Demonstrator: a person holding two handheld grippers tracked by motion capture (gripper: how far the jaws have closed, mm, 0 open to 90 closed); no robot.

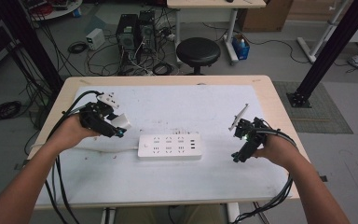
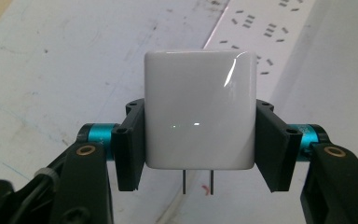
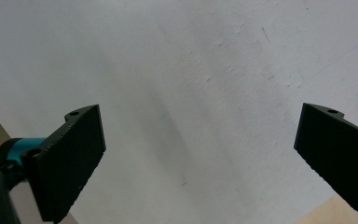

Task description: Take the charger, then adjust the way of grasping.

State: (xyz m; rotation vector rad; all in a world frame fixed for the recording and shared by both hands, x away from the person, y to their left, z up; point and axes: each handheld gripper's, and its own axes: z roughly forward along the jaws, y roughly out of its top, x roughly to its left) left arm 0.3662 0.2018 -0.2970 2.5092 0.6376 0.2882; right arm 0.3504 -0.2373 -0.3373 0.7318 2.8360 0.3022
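Note:
A white power strip (image 1: 169,146) lies flat in the middle of the white mat, its cord running off to the left. My left gripper (image 1: 120,127) is shut on a white plug adapter (image 1: 120,122), held just up and left of the strip. In the left gripper view the glossy white plug adapter (image 2: 199,109) sits clamped between both pads (image 2: 131,151), its two metal prongs (image 2: 198,181) pointing down, with the power strip (image 2: 261,28) beyond it. My right gripper (image 1: 237,157) hovers right of the strip. The right gripper (image 3: 200,161) is open over bare mat with nothing between its jaws.
The white mat (image 1: 177,105) covers most of the wooden table (image 1: 279,112). A black stool (image 1: 198,51) stands behind the far edge, with computer towers (image 1: 135,30) and tangled cables on the floor. Black cables trail off both grippers toward the near edge.

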